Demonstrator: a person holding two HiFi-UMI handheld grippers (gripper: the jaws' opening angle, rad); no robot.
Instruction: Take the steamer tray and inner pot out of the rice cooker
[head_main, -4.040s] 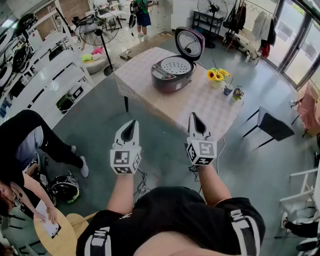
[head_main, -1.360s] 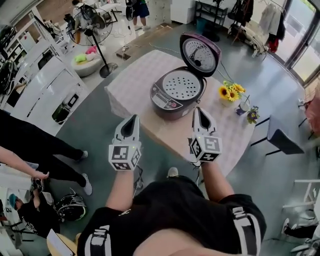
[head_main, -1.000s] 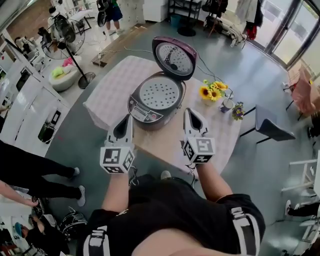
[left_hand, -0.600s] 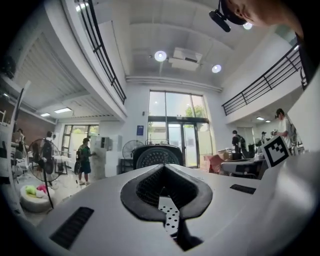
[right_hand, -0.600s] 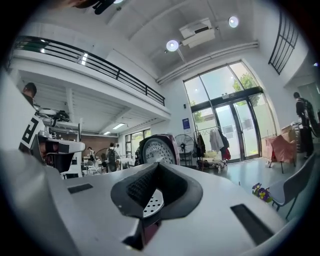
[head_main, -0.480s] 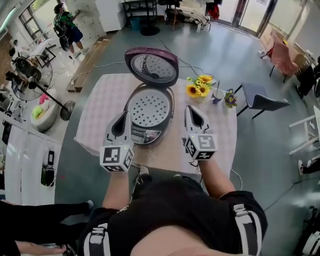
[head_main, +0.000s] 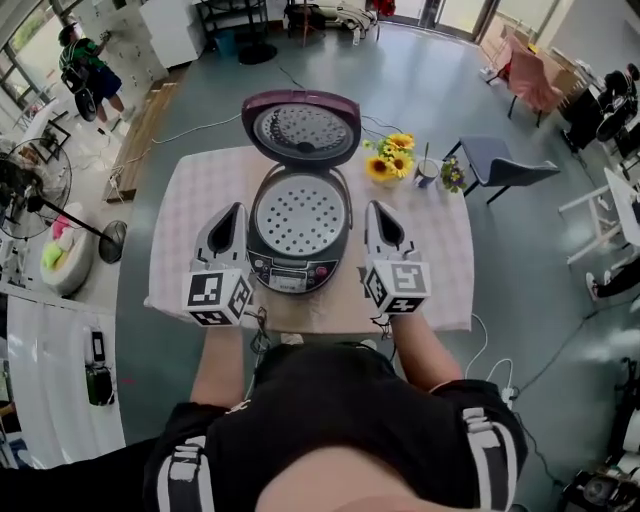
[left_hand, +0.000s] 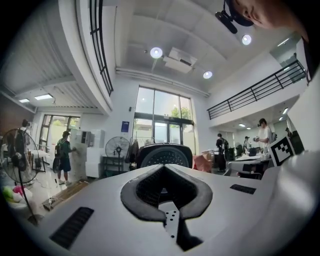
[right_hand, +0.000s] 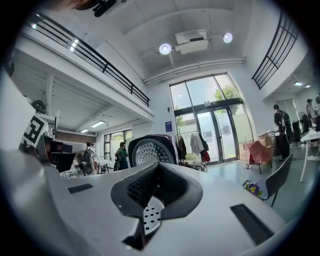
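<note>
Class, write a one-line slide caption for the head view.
Shut left hand-held gripper and right hand-held gripper flank open purple rice cooker, perforated metal steamer tray inside.

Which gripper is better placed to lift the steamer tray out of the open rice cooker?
Left, narrowly. The left gripper and right gripper flank the rice cooker, both shut and empty, but the left one's tip looks nearer the rim of the steamer tray. Either must open first.

We count 1 rice cooker (head_main: 298, 225) w/ 1 steamer tray (head_main: 300, 215), 2 claws: left claw (head_main: 236, 210), right claw (head_main: 374, 208). 1 tabletop (head_main: 190, 200), 1 sunflower bunch (head_main: 388, 160), 1 cup (head_main: 427, 172), 1 chair (head_main: 497, 165).
</note>
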